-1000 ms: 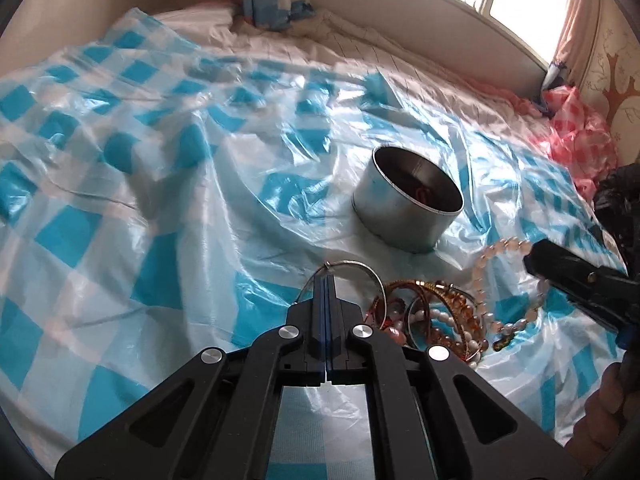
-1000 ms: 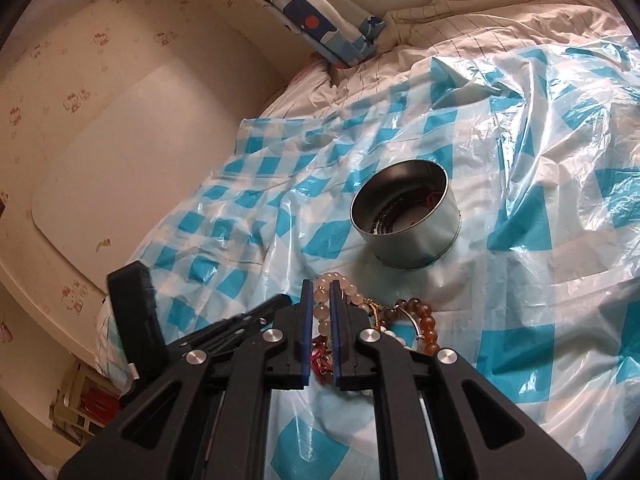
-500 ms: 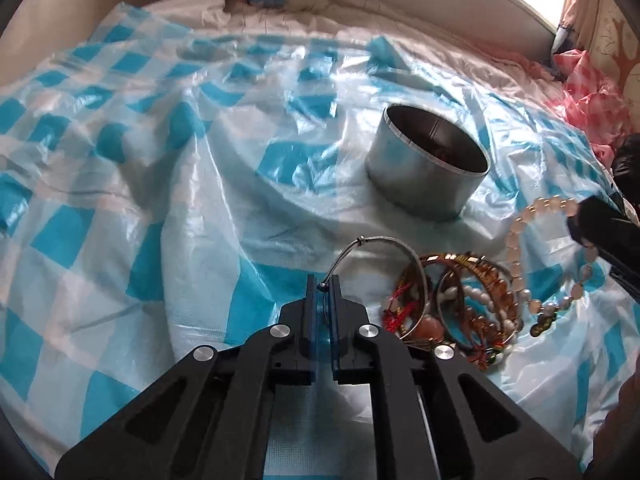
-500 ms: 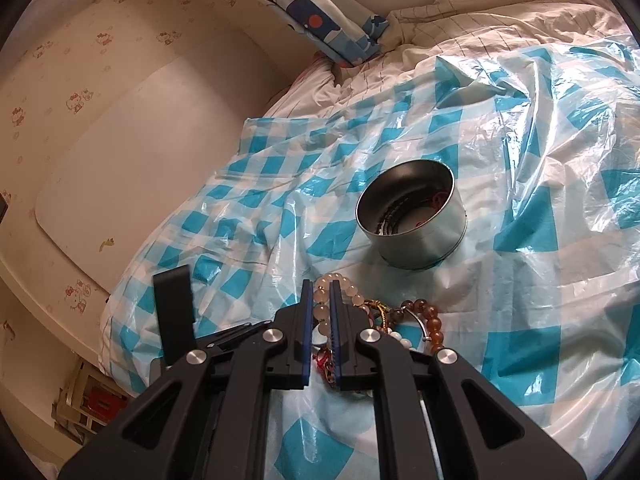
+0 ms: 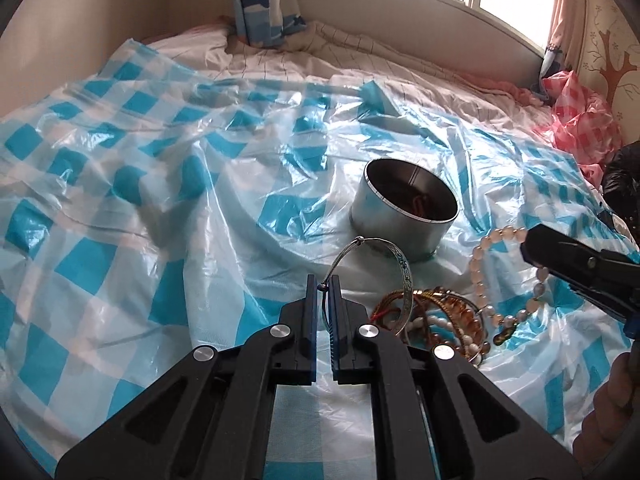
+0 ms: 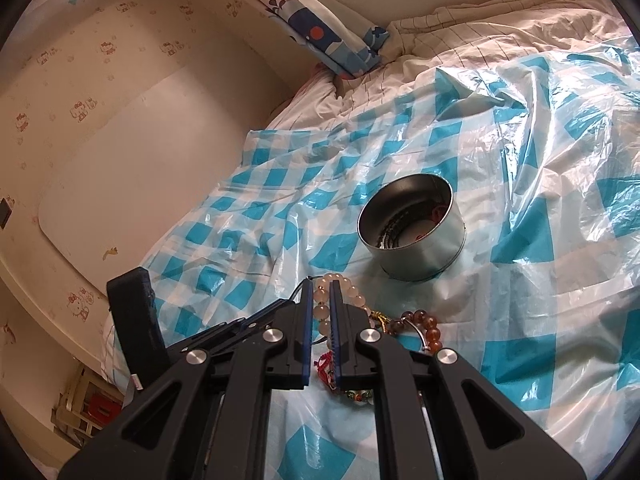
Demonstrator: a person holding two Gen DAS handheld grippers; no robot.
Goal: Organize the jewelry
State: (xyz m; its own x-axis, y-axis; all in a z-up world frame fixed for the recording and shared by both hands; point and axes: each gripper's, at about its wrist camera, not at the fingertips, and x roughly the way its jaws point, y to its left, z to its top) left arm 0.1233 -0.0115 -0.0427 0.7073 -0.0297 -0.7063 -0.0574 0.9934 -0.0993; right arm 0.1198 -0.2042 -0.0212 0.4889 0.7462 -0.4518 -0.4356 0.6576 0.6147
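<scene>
My left gripper is shut on a silver bangle and holds it raised, tilted upright, just in front of the round metal tin. My right gripper is shut on a pale pink bead bracelet, which also shows in the left wrist view. A pile of amber and pearl bracelets lies on the blue checked plastic sheet below both grippers. The tin holds some jewelry, with a red cord showing inside.
The plastic sheet covers a bed. A blue patterned pillow stands at the headboard. A pink checked bag and a black bag lie at the right edge. The bed's left edge drops off beside a wall.
My left gripper has lifted the silver bangle off the pile and tilted it up toward the tin. My right gripper has kept hold of the pink bead bracelet and barely moved.
</scene>
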